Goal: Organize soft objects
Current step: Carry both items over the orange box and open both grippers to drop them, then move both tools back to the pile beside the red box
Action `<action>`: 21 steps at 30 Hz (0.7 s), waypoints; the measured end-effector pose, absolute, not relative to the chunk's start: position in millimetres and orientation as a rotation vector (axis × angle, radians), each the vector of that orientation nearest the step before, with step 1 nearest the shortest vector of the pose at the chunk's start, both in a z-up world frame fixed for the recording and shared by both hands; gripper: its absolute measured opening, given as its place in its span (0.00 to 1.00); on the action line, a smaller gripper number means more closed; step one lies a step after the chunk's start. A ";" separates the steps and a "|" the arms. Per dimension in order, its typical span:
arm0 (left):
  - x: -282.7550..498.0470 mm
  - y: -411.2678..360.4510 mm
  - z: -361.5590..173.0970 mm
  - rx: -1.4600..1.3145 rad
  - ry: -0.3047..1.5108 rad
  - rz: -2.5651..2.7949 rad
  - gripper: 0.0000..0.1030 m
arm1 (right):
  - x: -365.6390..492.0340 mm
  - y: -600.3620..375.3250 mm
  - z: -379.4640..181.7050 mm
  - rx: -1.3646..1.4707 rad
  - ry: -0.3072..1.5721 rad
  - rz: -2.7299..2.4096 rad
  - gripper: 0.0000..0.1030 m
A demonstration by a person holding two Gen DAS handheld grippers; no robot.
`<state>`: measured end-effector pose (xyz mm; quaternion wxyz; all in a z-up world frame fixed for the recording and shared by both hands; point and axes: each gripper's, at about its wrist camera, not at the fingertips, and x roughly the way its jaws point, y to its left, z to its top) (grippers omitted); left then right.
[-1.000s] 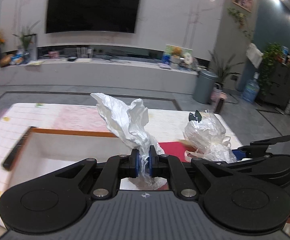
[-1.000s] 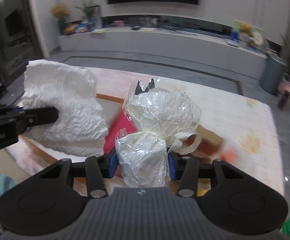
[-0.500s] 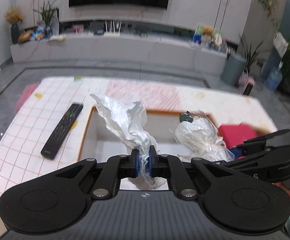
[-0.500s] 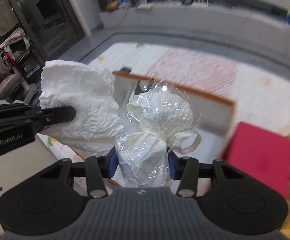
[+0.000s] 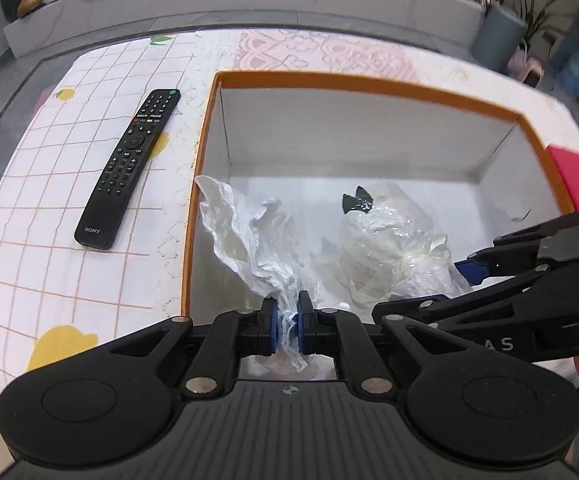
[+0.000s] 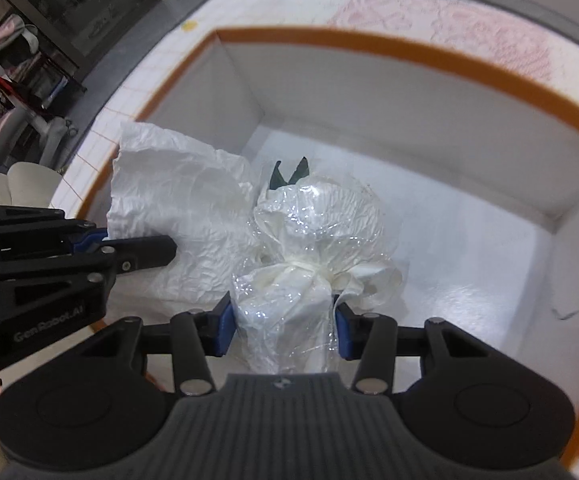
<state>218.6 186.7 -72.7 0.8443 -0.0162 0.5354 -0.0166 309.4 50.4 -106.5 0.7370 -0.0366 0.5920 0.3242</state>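
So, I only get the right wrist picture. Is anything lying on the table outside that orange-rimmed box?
Observer: Yes. A black Sony remote lies on the checked tablecloth, left of the box and not touching it.
Operator: And the other gripper, beside my clear-wrapped bundle, how does it hold that white stuff?
Observer: The left gripper is shut on one thin twisted end of the crumpled white sheet.

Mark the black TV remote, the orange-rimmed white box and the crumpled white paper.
black TV remote [image 5: 129, 166]: left wrist view, middle of its keypad.
orange-rimmed white box [image 5: 329, 80]: left wrist view, far orange rim.
crumpled white paper [image 6: 177, 196]: right wrist view, centre of the wrinkled sheet.
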 end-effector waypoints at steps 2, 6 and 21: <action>222.1 186.9 -70.8 -0.001 1.146 -0.030 0.12 | 310.6 55.6 -113.2 -0.082 1.320 0.720 0.47; 224.7 182.9 -71.1 0.089 1.156 0.009 0.17 | 315.8 64.5 -122.6 -0.077 1.363 0.723 0.51; 210.6 180.7 -29.5 0.122 1.067 0.011 0.58 | 310.3 53.5 -95.3 -0.065 1.328 0.710 0.71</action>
